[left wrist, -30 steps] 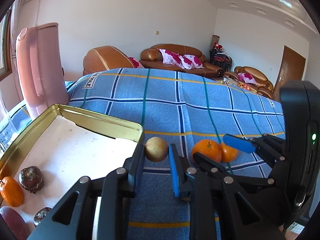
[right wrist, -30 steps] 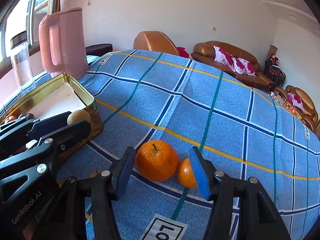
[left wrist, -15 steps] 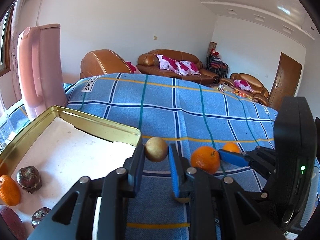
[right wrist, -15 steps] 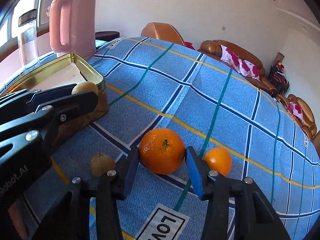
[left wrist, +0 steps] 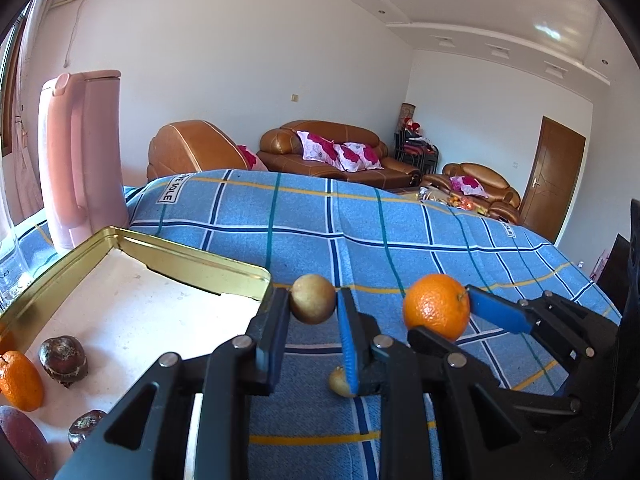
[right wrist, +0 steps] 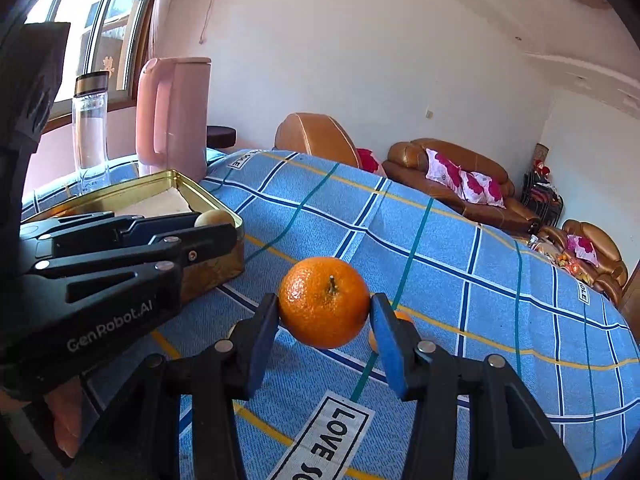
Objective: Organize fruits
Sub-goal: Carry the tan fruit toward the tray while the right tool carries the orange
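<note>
Your left gripper (left wrist: pixel 313 312) has its jaws clamped on a small tan fruit (left wrist: pixel 312 298), held just off the near corner of the gold tin (left wrist: pixel 192 264). Your right gripper (right wrist: pixel 325 320) has its jaws clamped on the big orange (right wrist: pixel 324 302), lifted above the blue plaid cloth (right wrist: pixel 460 292) on the desk. Below, a 2nd tan fruit (left wrist: pixel 340 382) lies on the cloth, partly hidden by your left jaws, & a smaller orange (right wrist: pixel 400 317) peeks out behind your right jaws. Inside the tin, near its left end: an orange (left wrist: pixel 20 380), 2 dark brownish fruits (left wrist: pixel 64 360) & a reddish one at the frame edge. Behind the tin stand a pink jug (right wrist: pixel 174 118) & a clear bottle (right wrist: pixel 90 132). Sofas (left wrist: pixel 336 152) line the far wall.
</note>
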Demonstrator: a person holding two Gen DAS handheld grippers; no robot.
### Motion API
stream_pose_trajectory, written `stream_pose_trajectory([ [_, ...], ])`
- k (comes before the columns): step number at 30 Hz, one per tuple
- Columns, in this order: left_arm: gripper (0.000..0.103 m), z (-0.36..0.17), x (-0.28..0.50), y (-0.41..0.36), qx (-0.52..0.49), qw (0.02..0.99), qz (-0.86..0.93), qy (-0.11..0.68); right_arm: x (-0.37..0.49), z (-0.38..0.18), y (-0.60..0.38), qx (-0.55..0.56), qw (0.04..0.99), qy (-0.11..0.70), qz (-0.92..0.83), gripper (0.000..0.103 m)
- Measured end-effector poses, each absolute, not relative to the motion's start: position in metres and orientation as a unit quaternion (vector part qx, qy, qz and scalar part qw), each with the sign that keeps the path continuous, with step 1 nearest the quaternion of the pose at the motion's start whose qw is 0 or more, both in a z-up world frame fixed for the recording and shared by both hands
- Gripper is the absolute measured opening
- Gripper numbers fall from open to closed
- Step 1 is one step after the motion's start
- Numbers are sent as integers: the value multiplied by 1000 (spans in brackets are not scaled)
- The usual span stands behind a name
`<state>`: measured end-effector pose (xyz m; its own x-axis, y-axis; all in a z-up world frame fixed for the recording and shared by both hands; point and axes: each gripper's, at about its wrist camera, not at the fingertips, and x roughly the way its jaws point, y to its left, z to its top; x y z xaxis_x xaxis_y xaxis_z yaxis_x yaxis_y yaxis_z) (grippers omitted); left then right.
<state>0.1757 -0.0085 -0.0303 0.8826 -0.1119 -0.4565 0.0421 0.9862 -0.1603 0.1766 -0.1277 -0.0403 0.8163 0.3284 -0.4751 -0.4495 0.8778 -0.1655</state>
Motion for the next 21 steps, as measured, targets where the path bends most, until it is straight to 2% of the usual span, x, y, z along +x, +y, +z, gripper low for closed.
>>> stream_pose_trajectory([
  [21,25,-21,124,-18,-12,984,-29,177,145,-31,-141,-103,957,165,215,49],
])
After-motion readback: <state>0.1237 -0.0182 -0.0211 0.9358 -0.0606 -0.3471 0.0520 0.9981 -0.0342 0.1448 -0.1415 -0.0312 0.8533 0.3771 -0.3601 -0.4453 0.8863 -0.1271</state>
